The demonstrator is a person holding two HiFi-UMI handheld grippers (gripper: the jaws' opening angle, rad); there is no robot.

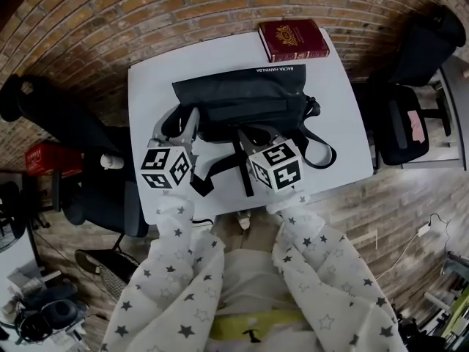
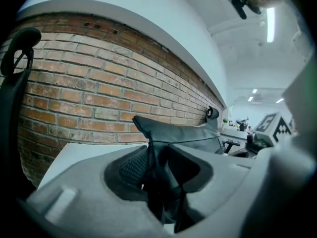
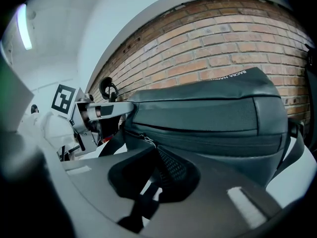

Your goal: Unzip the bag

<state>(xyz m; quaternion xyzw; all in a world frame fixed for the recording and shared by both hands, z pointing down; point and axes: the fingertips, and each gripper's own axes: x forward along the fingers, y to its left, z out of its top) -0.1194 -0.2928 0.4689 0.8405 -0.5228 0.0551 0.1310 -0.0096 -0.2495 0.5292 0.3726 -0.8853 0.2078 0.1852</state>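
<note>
Gripped with both claws: the black bag (image 1: pixel 242 97), lying at the middle of the white table (image 1: pixel 154 86), nearer to the far edge. At the far right corner, only a red book (image 1: pixel 293 39).

Clenched with the left claw (image 2: pixel 158 167) on a fold of fabric at the bag's left end, apparently to hold it steady. Closed almost fully with the right claw (image 3: pixel 153 175) on a thin dark strip just below the zipper slider (image 3: pixel 146 139); probably the pull tab, but hard to confirm. Judging by the zipper (image 3: pixel 206 145), shut along most of the front: likely early in the pull.

Possible troubles from here:
- Losing the thin tab from the right claw, if pulled at an angle to the zipper line.
- Dragging the whole bag along the table instead of opening it, if the left grip on soft fabric slips.
- Jamming the slider, by catching loose fabric or the strap (image 1: pixel 322 152) nearby.
</note>
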